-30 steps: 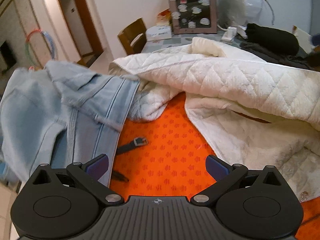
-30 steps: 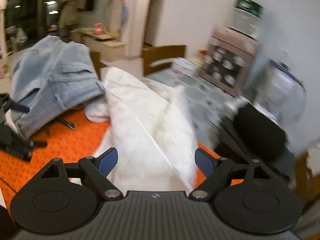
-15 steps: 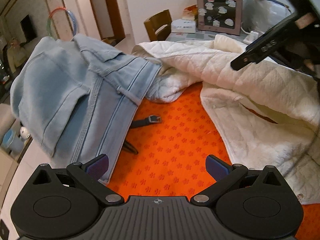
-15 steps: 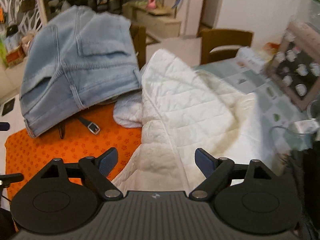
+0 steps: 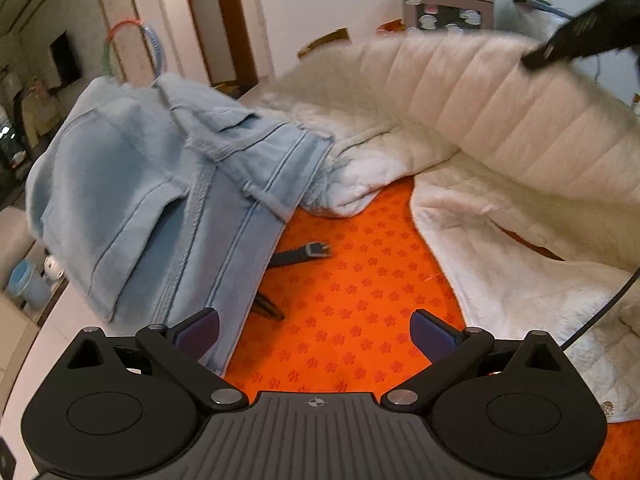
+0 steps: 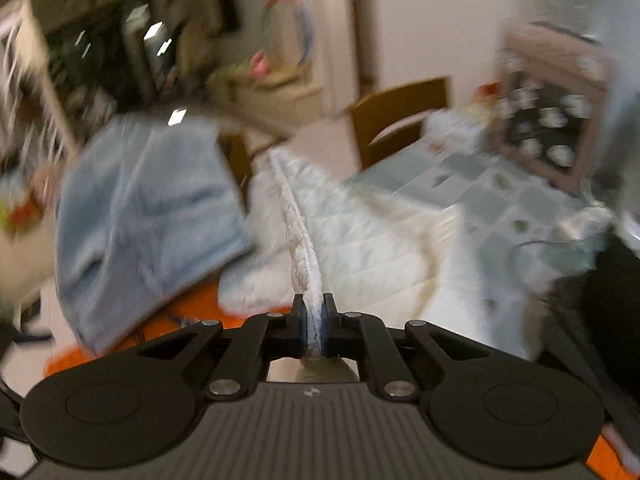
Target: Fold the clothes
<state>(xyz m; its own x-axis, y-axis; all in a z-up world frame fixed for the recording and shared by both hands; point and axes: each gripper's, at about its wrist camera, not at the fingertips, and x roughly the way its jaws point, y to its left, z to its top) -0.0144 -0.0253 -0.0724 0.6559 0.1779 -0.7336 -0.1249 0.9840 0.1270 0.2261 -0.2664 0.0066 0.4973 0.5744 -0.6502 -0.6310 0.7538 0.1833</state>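
A white quilted jacket [image 5: 500, 128] sprawls over the orange mat [image 5: 352, 304], part of it lifted and blurred. My right gripper [image 6: 314, 330] is shut on a folded edge of that jacket [image 6: 304, 248], which runs away from the jaws as a ridge. Pale blue jeans [image 5: 160, 200] lie heaped at the left, also seen in the right wrist view as a blue heap [image 6: 148, 208]. My left gripper [image 5: 316, 330] stands open low over the mat with nothing between its fingers. The right gripper appears as a dark blurred shape [image 5: 580, 36] at the top right of the left wrist view.
A dark belt with a buckle [image 5: 308, 250] lies on the mat beside the jeans. A wooden chair [image 6: 400, 116] and a patterned box [image 6: 548, 120] stand beyond the table. Black clothing [image 6: 608, 292] lies at the right. A cable [image 5: 600, 316] hangs at the right.
My right gripper went from open to shut on the jacket's edge and swung across, lifting the fabric. The left gripper stayed open and rolled slightly.
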